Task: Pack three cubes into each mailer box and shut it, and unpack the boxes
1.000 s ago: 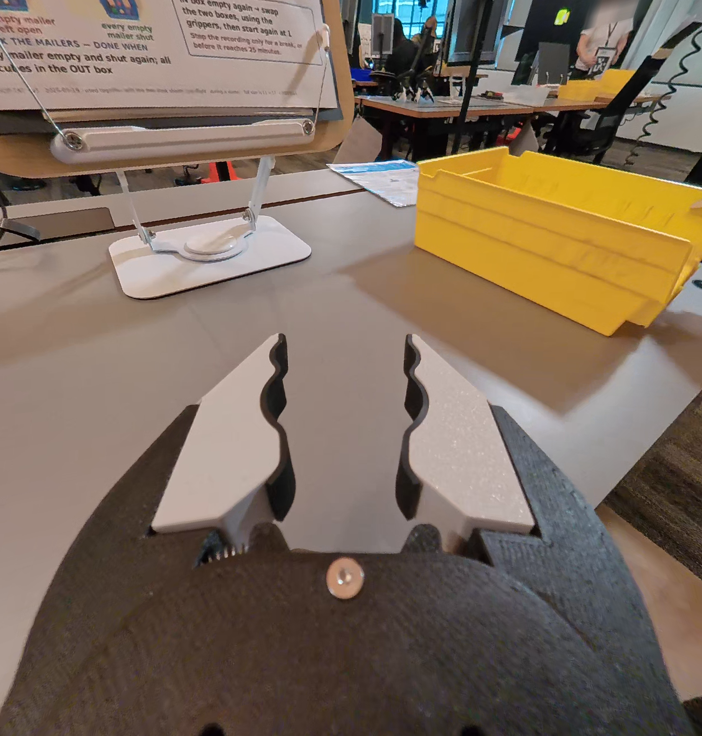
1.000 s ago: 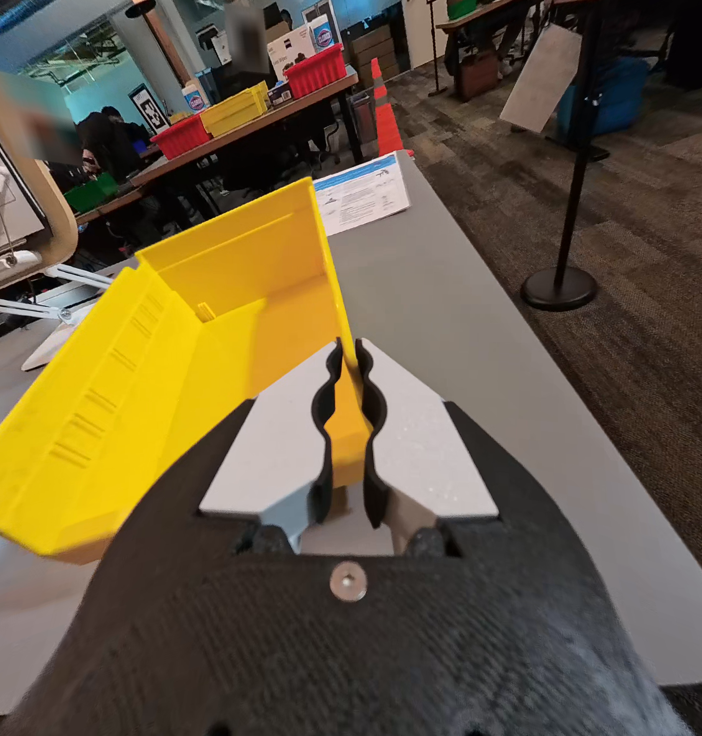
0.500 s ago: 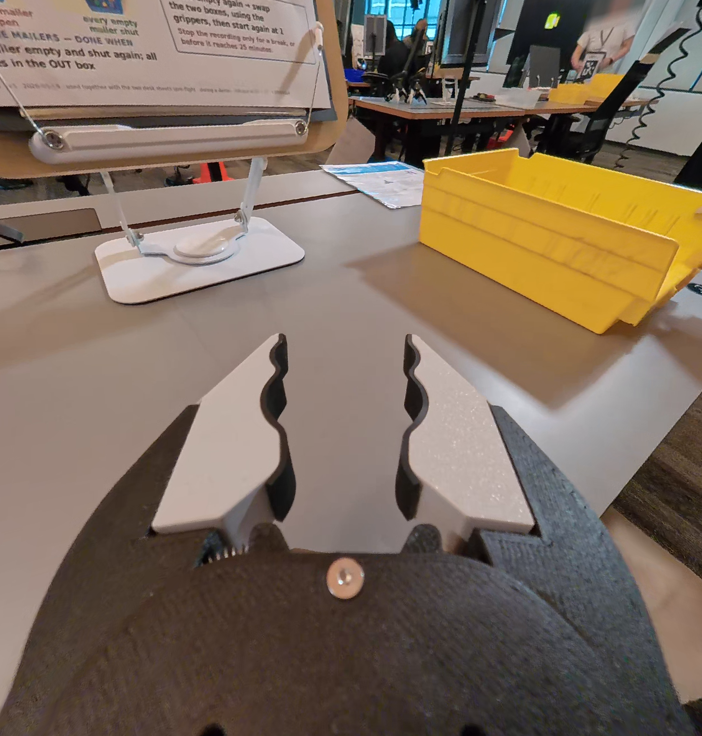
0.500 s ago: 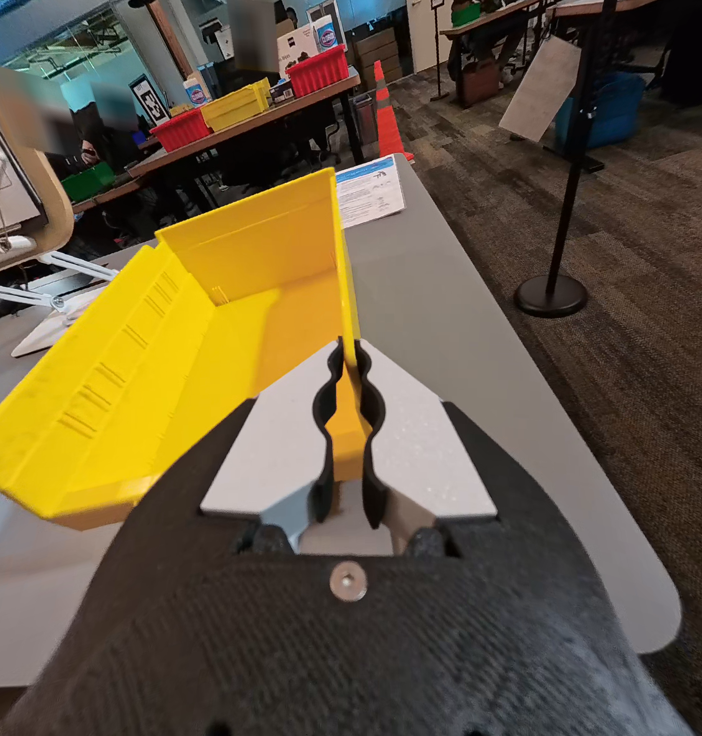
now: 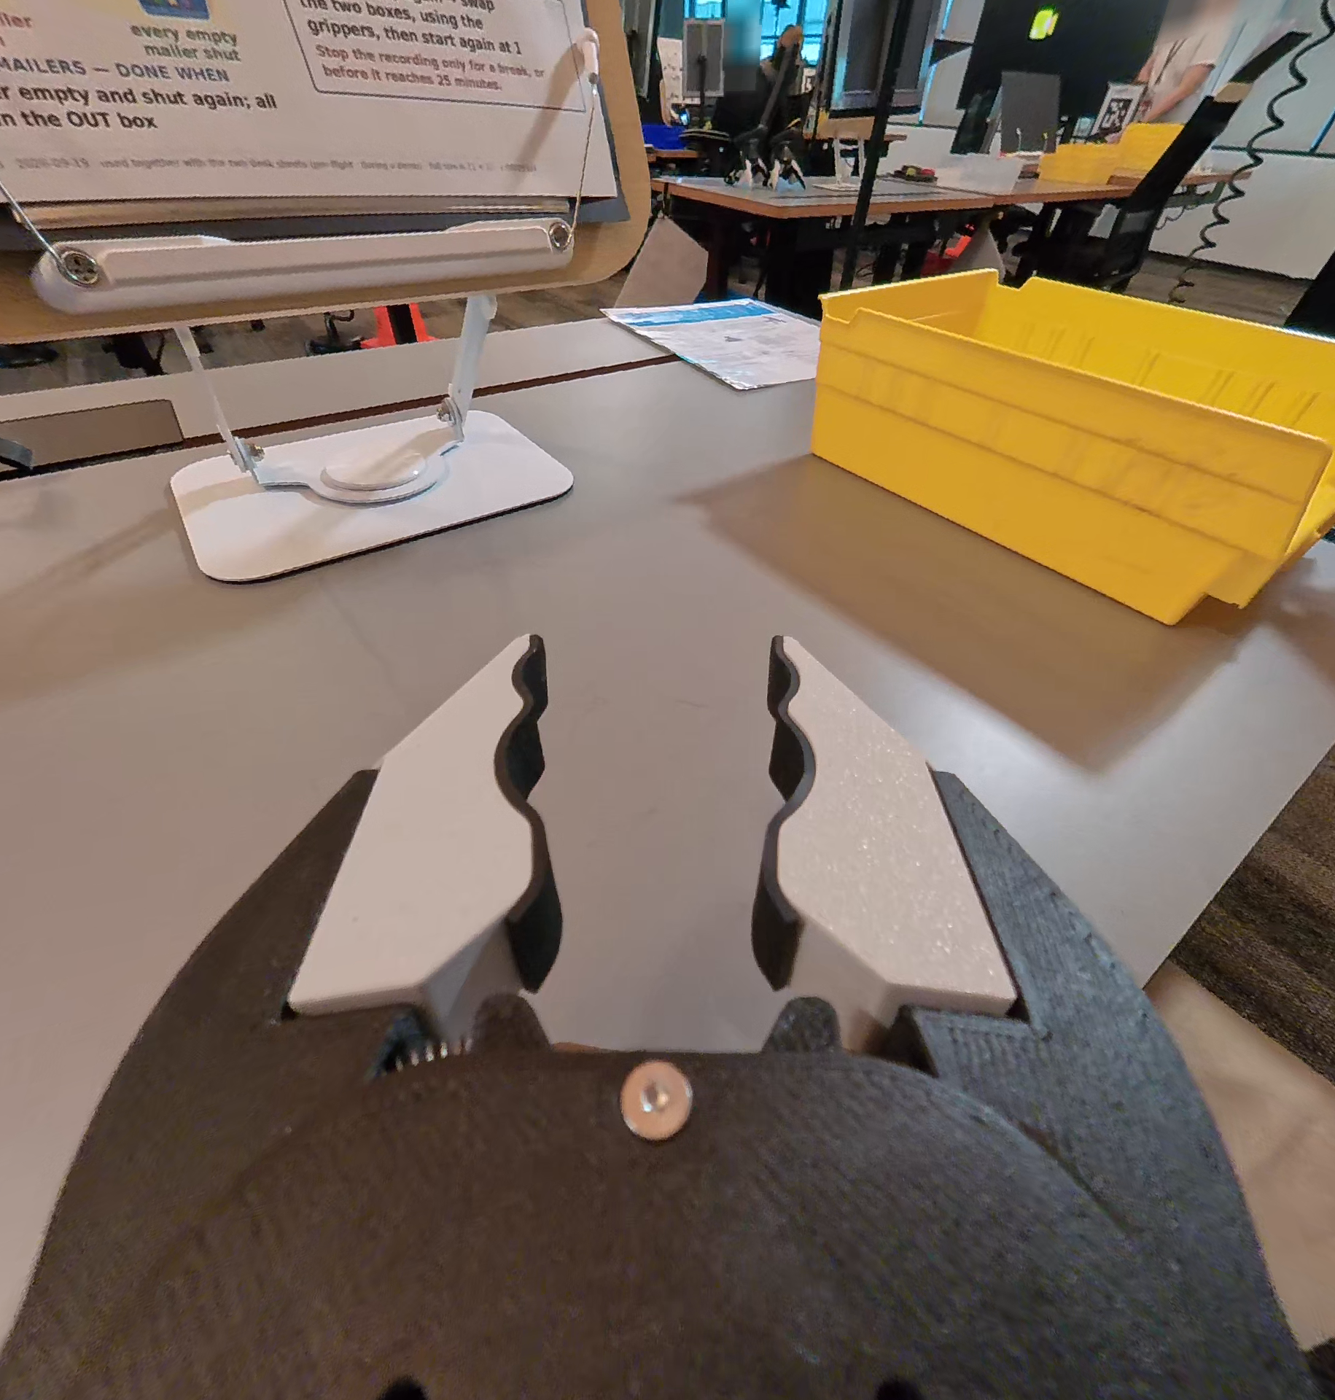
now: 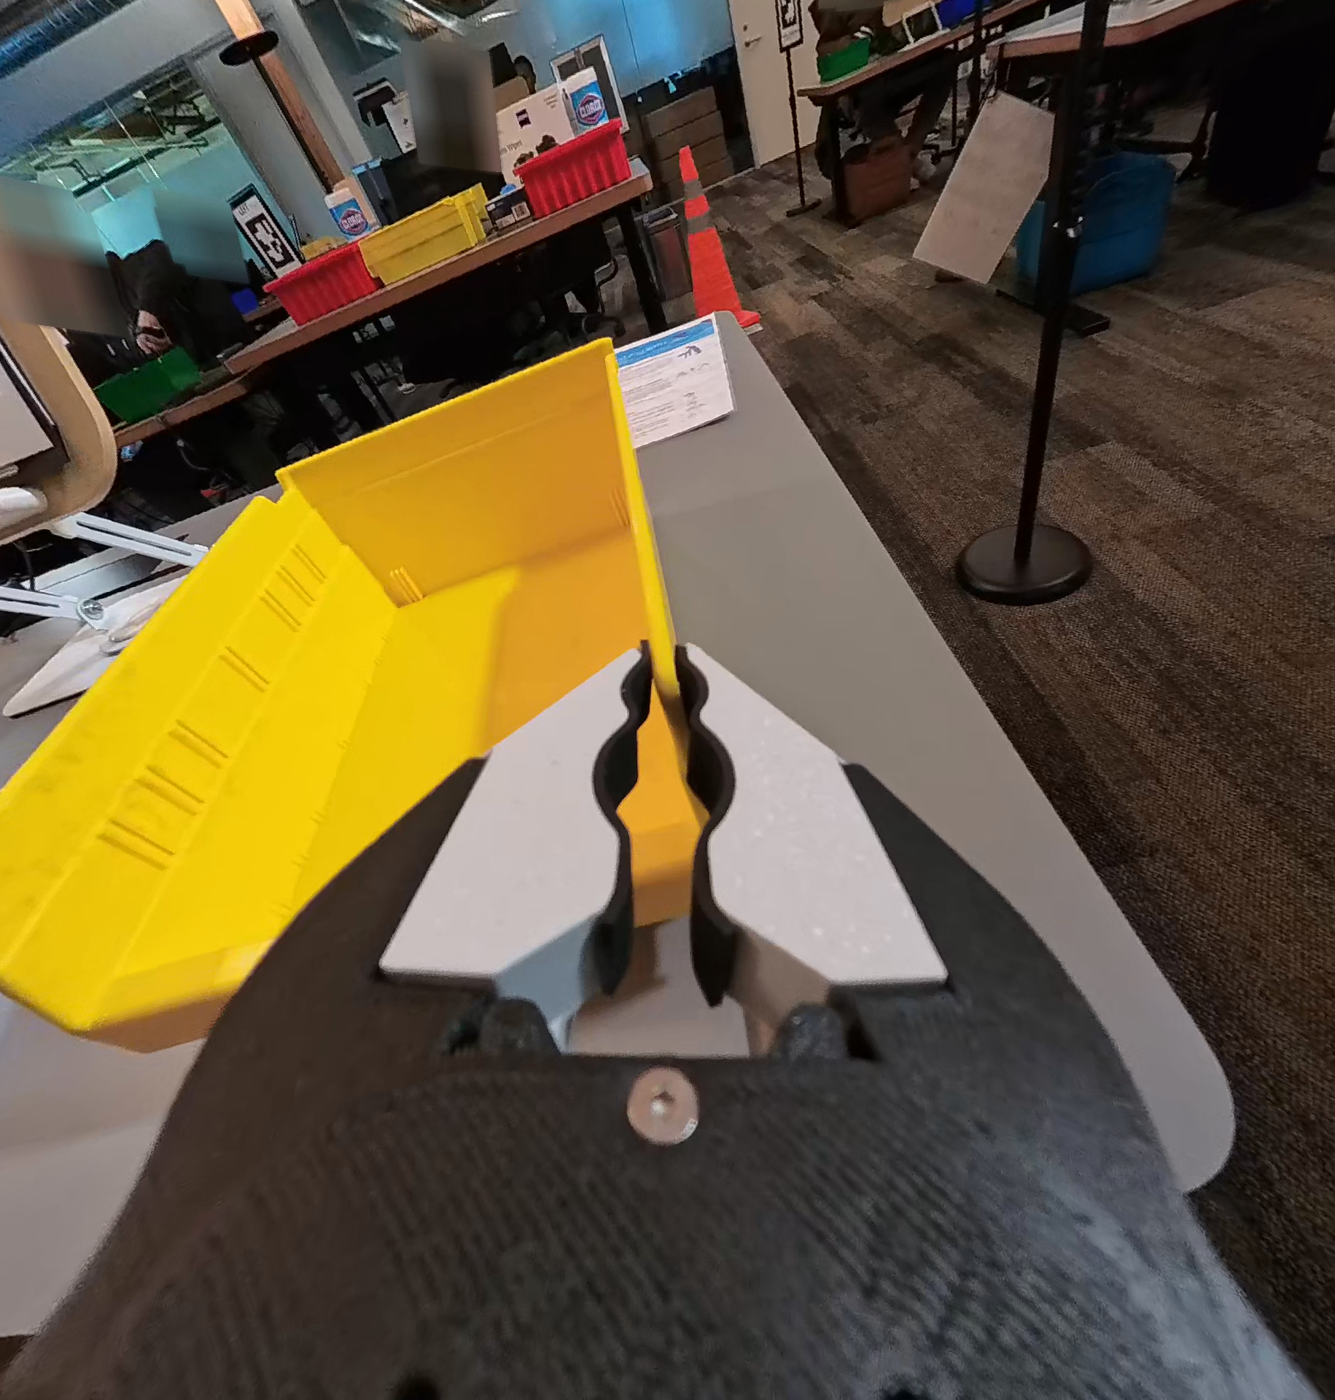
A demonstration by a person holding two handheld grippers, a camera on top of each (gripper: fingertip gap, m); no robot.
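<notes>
- The right gripper point(image 6: 660, 659) is pinching the side wall of a yellow bin point(image 6: 452, 492), with its two fingers closed on the thin plastic edge in the middle of the frame.
- The bin is sitting tilted in the left half of the right wrist view, and its inside is showing only bare yellow plastic.
- The left gripper point(image 5: 656, 651) is holding nothing; its fingers are standing apart over the grey table point(image 5: 119, 757).
- In the left wrist view the bin point(image 5: 1028, 454) is lying at the upper right.
- A white document stand point(image 5: 369, 485) is standing at the upper left, and a printed sheet point(image 5: 717, 341) is lying behind the bin.
- Cubes and mailer boxes are not showing in either view.
</notes>
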